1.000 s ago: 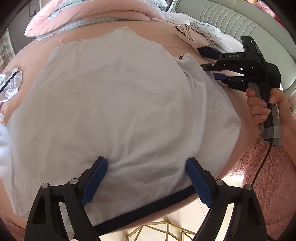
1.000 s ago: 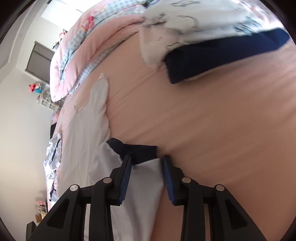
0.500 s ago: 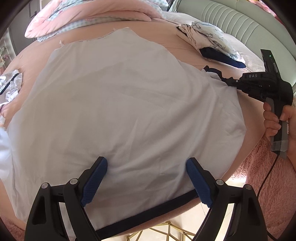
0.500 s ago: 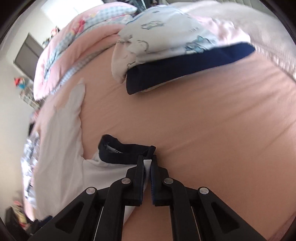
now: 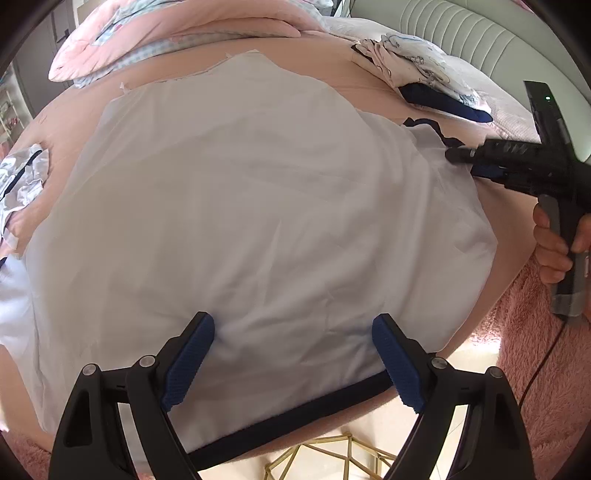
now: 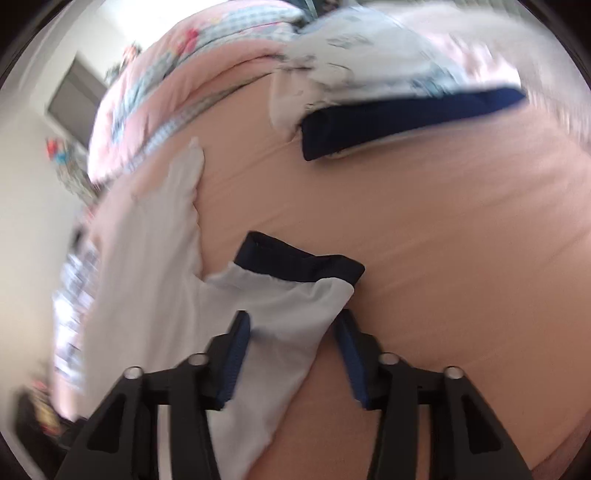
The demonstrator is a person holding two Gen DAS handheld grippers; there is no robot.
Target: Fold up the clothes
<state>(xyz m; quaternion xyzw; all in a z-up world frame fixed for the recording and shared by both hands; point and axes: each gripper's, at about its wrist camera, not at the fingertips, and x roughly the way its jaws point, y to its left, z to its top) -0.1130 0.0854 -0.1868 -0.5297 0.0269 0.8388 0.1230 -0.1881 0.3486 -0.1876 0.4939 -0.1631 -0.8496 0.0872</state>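
Pink quilt [image 5: 177,33], green headboard [image 5: 461,40]

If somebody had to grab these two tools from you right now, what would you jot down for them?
Left tool: open wide, hovering over the white shirt near its navy hem; holding nothing.
Right tool: jaws have just been opening; the sleeve with the navy cuff lies between them, no longer pinched.
Shirt: spread flat on the pink bed; a folded pile sits beyond it.
Done: shirt laid out, sleeve pulled straight.
Left: all the folding, probably sleeves in first.
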